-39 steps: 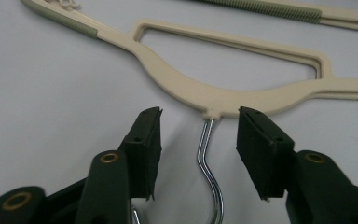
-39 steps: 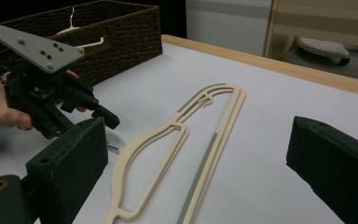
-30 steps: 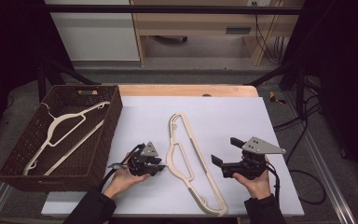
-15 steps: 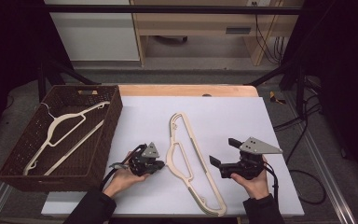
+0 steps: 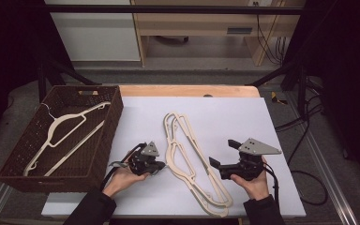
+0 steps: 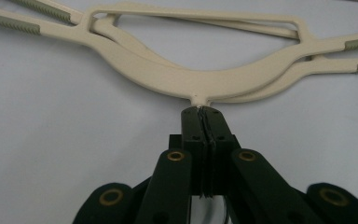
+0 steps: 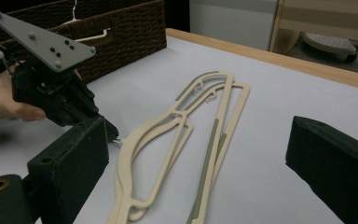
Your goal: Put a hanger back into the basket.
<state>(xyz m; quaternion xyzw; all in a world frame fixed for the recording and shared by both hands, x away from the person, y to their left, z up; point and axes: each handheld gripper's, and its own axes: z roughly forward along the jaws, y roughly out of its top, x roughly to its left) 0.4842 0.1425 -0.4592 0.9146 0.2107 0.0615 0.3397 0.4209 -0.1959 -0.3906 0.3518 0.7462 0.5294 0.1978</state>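
White tabletop (image 5: 281, 140): left gripper (image 5: 158, 167) just clamped hanger (image 5: 187, 154) hook, right gripper (image 5: 223, 155) jaws apart; one hanger in basket (image 5: 115, 117), two left.

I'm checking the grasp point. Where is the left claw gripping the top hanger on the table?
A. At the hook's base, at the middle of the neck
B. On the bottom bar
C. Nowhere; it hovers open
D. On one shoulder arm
A: in the left gripper view the left claw is shut on the metal stub at the neck of the top hanger.

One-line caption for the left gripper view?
Left gripper shut on the hook stub of the top cream hanger lying on the white table.
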